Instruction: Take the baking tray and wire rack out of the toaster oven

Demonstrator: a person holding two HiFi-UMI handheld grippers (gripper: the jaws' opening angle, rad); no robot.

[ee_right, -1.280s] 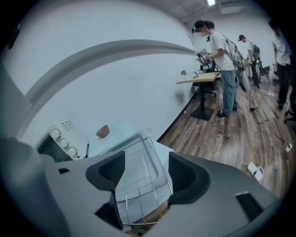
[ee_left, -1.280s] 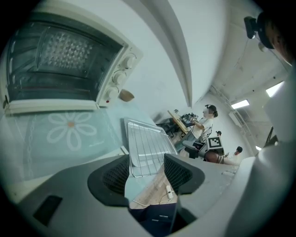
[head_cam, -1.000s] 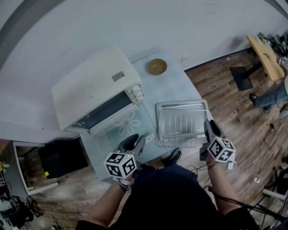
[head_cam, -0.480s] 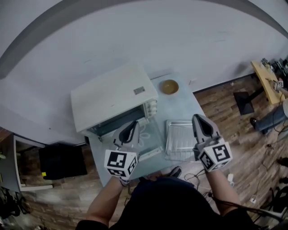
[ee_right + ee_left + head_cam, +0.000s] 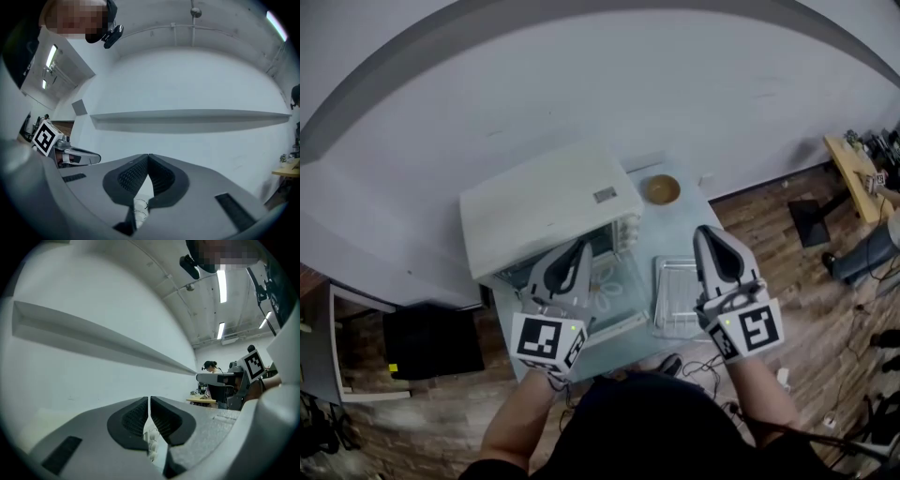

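The white toaster oven point(image 5: 548, 202) stands on the pale table point(image 5: 680, 220) with its glass door point(image 5: 614, 292) folded down. To its right, a metal baking tray with a wire rack point(image 5: 677, 300) lies flat on the table. My left gripper point(image 5: 579, 247) is raised above the open door, shut and empty. My right gripper point(image 5: 709, 234) is held high over the tray's right side, also shut with nothing in it. In the left gripper view the shut jaws point(image 5: 149, 401) face a white wall. The right gripper view shows the same, with the jaws point(image 5: 148, 158) shut.
A brown bowl point(image 5: 662, 189) sits at the table's back right corner. A dark cabinet point(image 5: 431, 342) stands on the wooden floor left of the table. A bench point(image 5: 853, 173) and other people are at the far right. The white wall is close behind the oven.
Both grippers have risen from the table's front edge to well above it, and their jaws have closed. The tray with the rack stays where it lay.
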